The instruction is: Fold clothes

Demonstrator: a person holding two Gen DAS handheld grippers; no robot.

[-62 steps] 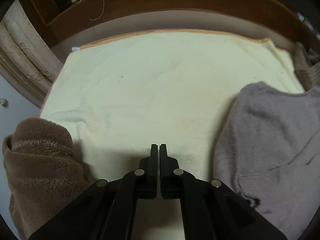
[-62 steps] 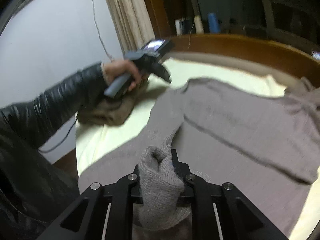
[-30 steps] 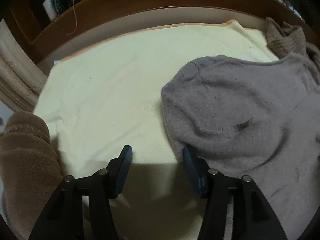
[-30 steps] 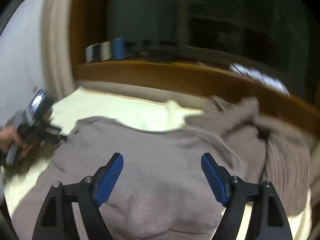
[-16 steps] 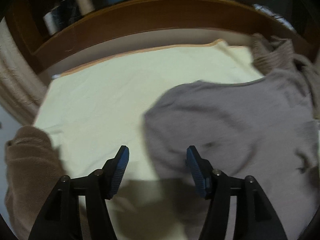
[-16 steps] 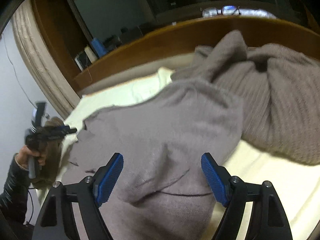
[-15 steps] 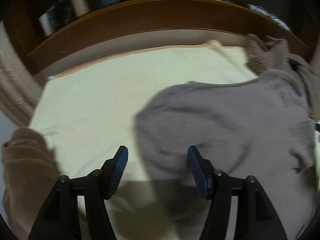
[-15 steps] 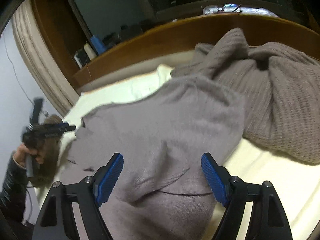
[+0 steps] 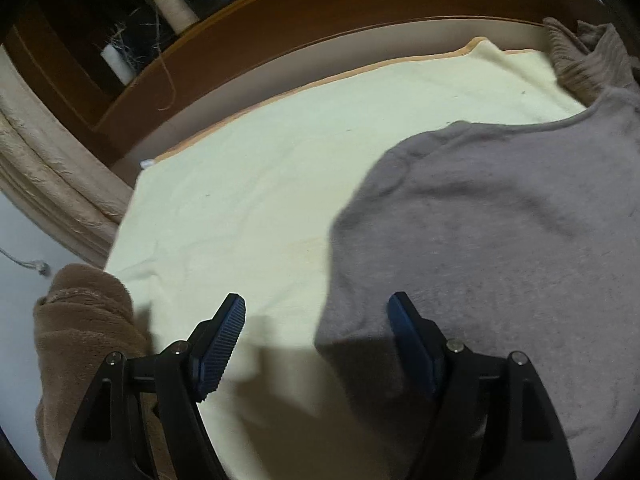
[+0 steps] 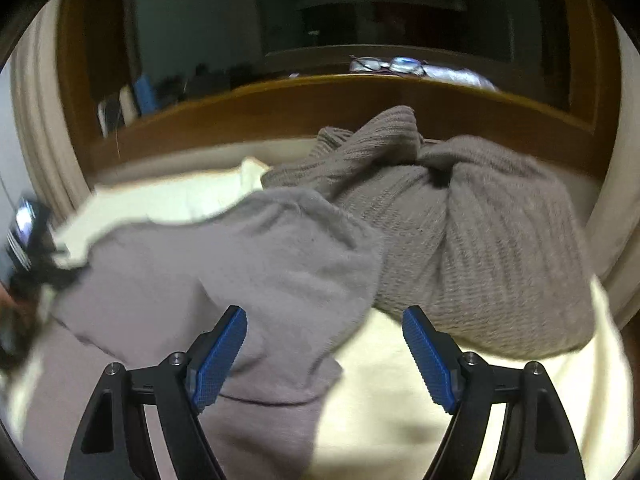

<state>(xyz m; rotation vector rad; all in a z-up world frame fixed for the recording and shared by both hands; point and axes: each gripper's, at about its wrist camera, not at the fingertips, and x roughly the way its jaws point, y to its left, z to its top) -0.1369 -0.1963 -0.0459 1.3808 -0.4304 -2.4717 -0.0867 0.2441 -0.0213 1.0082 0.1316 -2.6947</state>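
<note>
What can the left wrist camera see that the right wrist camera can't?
Only the left wrist view shows the fluffy brown blanket, the cream thread cone on the shelf, and the left gripper, its jaws opening with nothing gripped. Only the right wrist view shows the whole ribbed knit pile, the glasses and the open right gripper. Both show the grey sweater on the pale yellow sheet.

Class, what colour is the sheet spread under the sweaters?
Pale yellow sheet, with an orange edge; the left wrist view shows it best.
</note>
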